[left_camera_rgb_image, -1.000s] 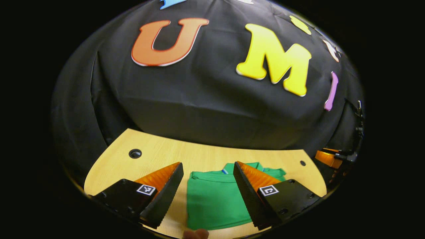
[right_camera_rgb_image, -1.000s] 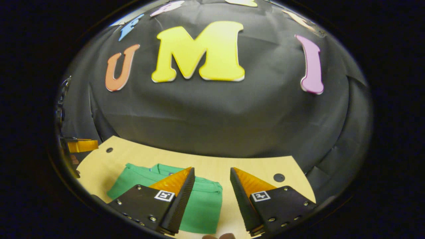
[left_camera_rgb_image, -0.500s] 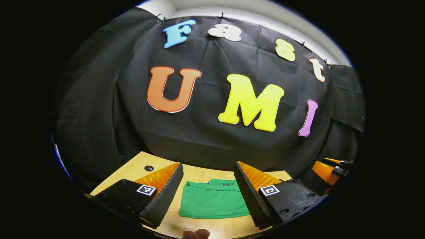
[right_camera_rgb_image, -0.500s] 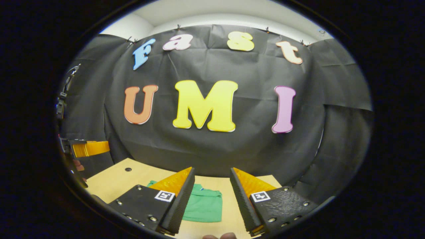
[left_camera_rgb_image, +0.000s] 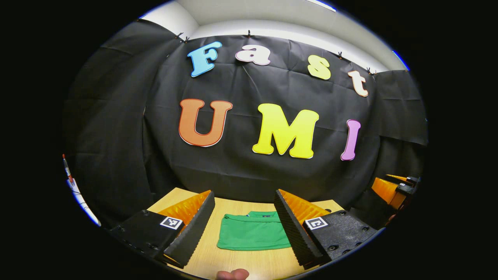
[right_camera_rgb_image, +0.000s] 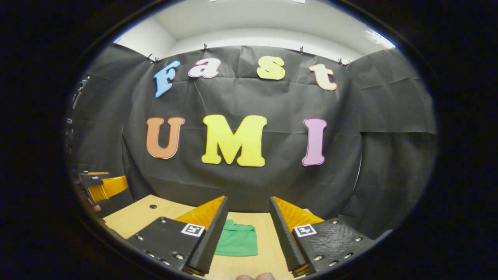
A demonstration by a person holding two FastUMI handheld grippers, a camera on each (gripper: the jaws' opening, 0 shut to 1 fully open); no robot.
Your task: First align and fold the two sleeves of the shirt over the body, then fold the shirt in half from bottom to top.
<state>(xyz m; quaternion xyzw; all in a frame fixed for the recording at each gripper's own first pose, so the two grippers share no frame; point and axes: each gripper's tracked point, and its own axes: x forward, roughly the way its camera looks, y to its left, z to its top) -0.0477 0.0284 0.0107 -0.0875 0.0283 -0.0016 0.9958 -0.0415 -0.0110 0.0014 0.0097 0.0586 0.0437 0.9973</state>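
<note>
Black cloth wall (left_camera_rgb_image: pixel 241 175), wooden table (left_camera_rgb_image: pixel 249 262), white ceiling (right_camera_rgb_image: pixel 264 23).

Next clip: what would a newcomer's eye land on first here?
The folded green shirt lying flat on the wooden table, framed between the left gripper's spread fingers in the left gripper view. The right gripper is open too, above the shirt's right edge in the right gripper view. Neither touches the cloth.
</note>
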